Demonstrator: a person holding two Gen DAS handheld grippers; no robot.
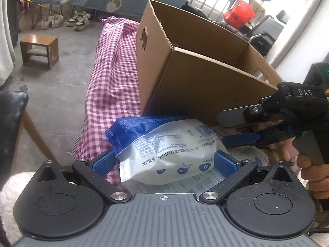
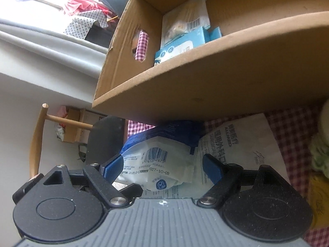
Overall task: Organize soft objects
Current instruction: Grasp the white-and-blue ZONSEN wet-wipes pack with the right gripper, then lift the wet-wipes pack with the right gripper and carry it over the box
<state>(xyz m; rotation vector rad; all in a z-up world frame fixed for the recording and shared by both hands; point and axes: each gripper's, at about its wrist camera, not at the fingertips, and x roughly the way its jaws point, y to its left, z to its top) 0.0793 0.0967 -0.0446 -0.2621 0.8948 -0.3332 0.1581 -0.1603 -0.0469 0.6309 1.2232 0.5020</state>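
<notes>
1. A soft white and blue packet [image 1: 164,148] is seen lying on the red and white checked cloth [image 1: 111,94], right at the foot of the cardboard box [image 1: 197,86].
2. The packet's blue end is tucked close against the box wall, and black print and a bar code are seen on its white side [image 2: 158,164].
3. A flat white packet [image 2: 242,144] with dark letters is seen under and beside it on the cloth.
4. The left gripper [image 1: 164,162] is placed around the near end of the soft packet. Its jaws are spread wide, and its blue pads are seen at both sides of the packet; whether they press on it cannot be told.
5. The right gripper [image 2: 162,168] is also set around the packet, from the other side. Its jaws are spread wide too, with a gap seen at the right pad.
6. In the left view, the right gripper is seen held by a hand [image 1: 312,170].
7. Inside the box, more blue and white packets [image 2: 185,39] are seen.
8. Beyond the cloth, a small wooden stool [image 1: 39,49] and pairs of shoes [image 1: 65,20] are seen on the grey floor.
</notes>
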